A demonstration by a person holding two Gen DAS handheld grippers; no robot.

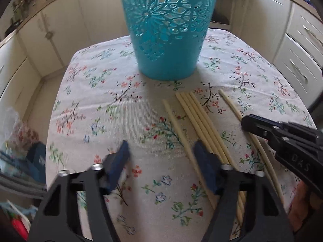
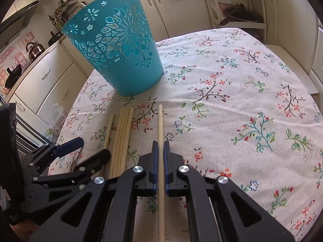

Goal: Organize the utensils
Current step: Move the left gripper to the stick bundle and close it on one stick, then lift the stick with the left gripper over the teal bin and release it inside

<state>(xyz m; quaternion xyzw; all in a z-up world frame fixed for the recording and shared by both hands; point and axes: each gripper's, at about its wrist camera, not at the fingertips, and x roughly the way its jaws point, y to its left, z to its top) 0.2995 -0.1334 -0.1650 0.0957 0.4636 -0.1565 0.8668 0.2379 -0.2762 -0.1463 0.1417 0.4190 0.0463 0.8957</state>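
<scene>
A teal cut-out basket stands upright on the floral tablecloth; it also shows in the right wrist view. Several cream chopsticks lie side by side in front of it, also seen in the right wrist view. My left gripper is open and empty, low over the cloth just left of the bundle. My right gripper is shut on a single chopstick that lies apart to the right of the bundle; in the left wrist view this gripper sits over that chopstick.
The table has a floral cloth and drops off on all sides. White kitchen cabinets surround it. A shelf with a pan stands behind. Bags and clutter lie off the left edge.
</scene>
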